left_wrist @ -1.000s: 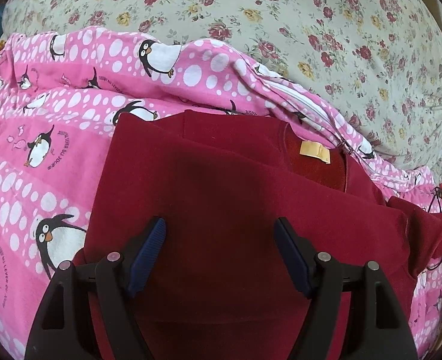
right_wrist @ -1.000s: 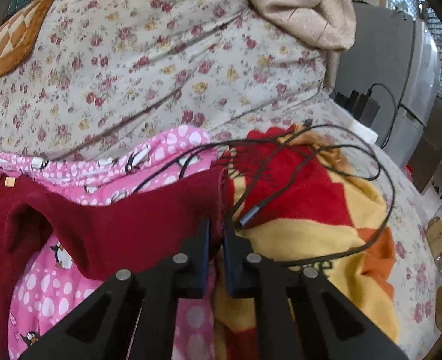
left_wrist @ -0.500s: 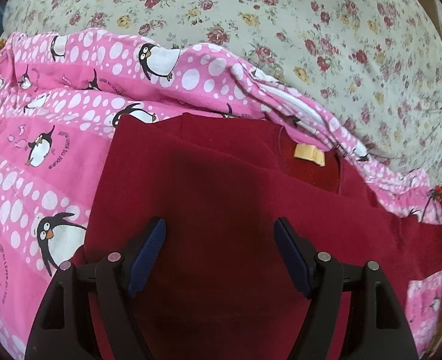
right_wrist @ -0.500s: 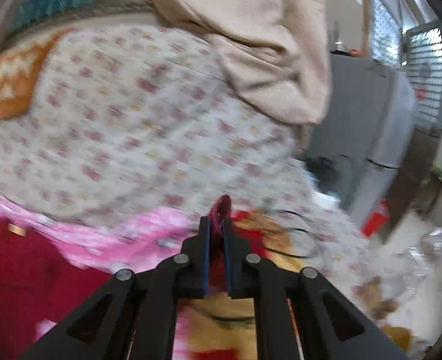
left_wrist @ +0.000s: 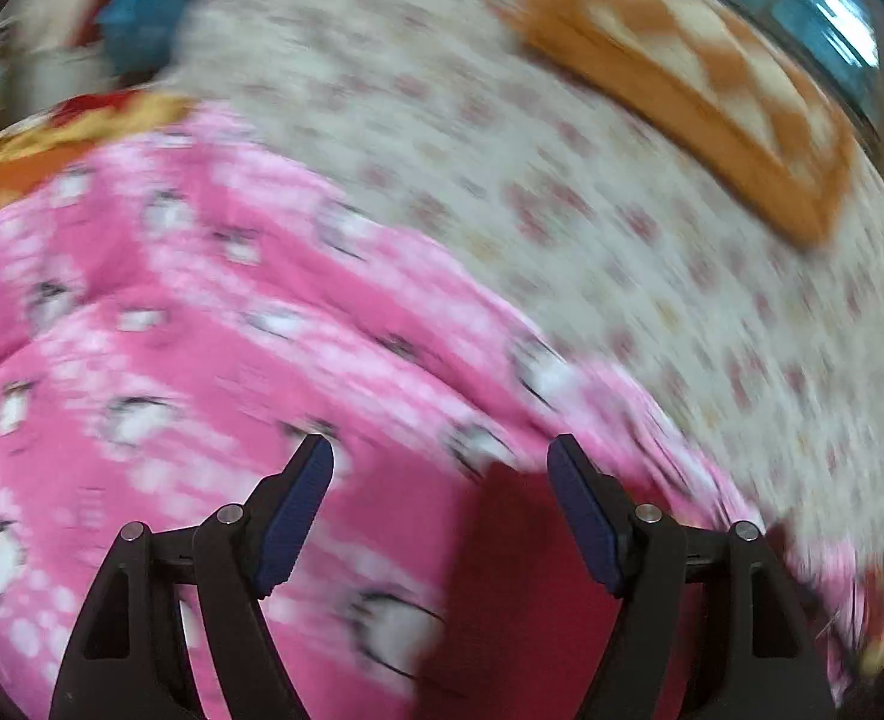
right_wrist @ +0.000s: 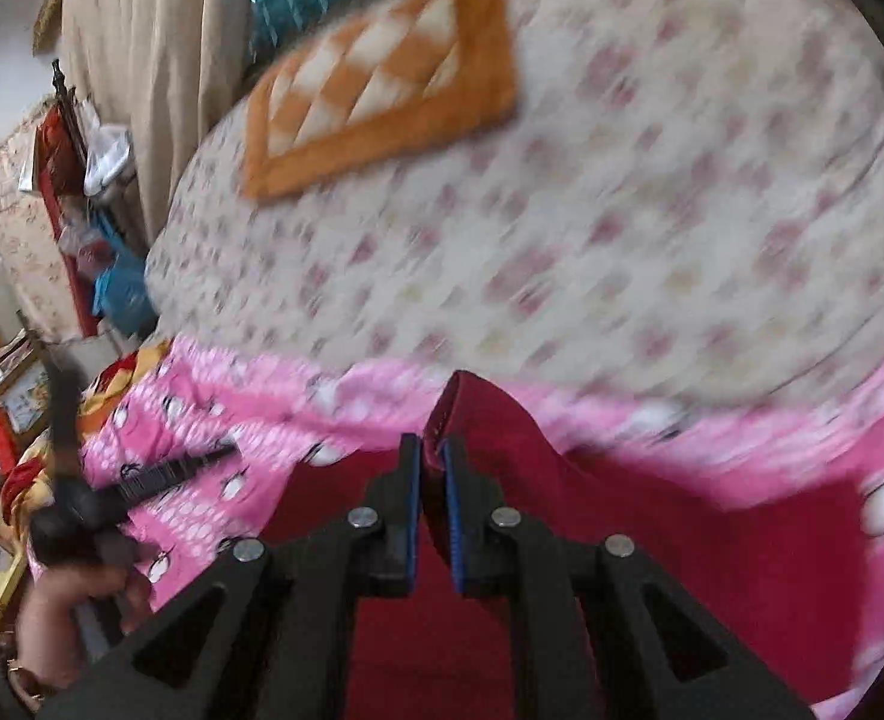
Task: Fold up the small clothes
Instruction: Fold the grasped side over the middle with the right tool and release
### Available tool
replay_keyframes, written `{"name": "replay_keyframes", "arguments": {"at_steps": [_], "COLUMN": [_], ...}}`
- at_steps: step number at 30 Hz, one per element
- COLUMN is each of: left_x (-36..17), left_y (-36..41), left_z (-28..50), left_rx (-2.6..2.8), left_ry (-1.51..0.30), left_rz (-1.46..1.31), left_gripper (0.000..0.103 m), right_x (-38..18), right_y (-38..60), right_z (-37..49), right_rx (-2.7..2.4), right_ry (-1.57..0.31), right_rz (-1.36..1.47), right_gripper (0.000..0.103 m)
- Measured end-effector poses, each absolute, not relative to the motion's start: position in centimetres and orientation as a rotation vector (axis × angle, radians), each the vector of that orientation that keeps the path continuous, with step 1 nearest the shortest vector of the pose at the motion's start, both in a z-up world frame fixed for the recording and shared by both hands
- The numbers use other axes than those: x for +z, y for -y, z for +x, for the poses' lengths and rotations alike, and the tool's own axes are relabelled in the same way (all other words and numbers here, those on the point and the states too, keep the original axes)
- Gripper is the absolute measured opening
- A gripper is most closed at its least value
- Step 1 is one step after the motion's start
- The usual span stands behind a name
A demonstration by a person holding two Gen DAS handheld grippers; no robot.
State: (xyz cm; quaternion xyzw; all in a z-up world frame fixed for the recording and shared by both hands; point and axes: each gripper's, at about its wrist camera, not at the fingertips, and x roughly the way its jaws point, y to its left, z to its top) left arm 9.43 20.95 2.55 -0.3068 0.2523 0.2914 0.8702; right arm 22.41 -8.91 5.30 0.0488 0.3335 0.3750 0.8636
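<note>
A dark red garment lies on a pink penguin-print blanket. My right gripper is shut on a strip of the red garment, which sticks up between its pads and trails down to the right. In the blurred left wrist view, my left gripper stands open above the pink blanket, with nothing between its fingers. A corner of the red garment shows below and between them. The left gripper also appears at the left of the right wrist view, held by a hand.
A floral bedsheet covers the bed behind the blanket, with an orange checked cushion on it. A yellow and red blanket lies at the far left. A beige curtain and cluttered shelves stand beyond the bed's left edge.
My right gripper swung far to the left, carrying the red strip over the garment. My left gripper rose and turned off the red garment, now over the pink blanket.
</note>
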Motion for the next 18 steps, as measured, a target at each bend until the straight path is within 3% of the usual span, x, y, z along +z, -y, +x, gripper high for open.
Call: {"name": "replay_keyframes", "arguments": {"at_steps": [4, 13, 17, 18], "left_x": [1.6, 0.9, 0.6, 0.6], "left_y": [-23.6, -22.8, -22.3, -22.1], "left_z": [6.9, 8.5, 8.9, 9.1], "left_rx": [0.67, 0.608, 0.585, 0.575], "left_ry": [-0.448, -0.501, -0.521, -0.526], "left_rz": [-0.811, -0.794, -0.795, -0.791], "left_gripper": [0.053, 0.053, 0.053, 0.053], "right_x": [2.2, -2.2, -2.0, -1.4], "right_y": [1.4, -6.8, -4.4, -3.4], "right_z": [19.7, 18.4, 18.3, 17.9], "right_rx": [0.87, 0.887, 0.942, 0.958], "right_ry": [-0.748, -0.883, -0.93, -0.916], "right_rz": [0.038, -0.056, 0.064, 0.075], "right_gripper": [0.007, 0.011, 0.048, 0.051]}}
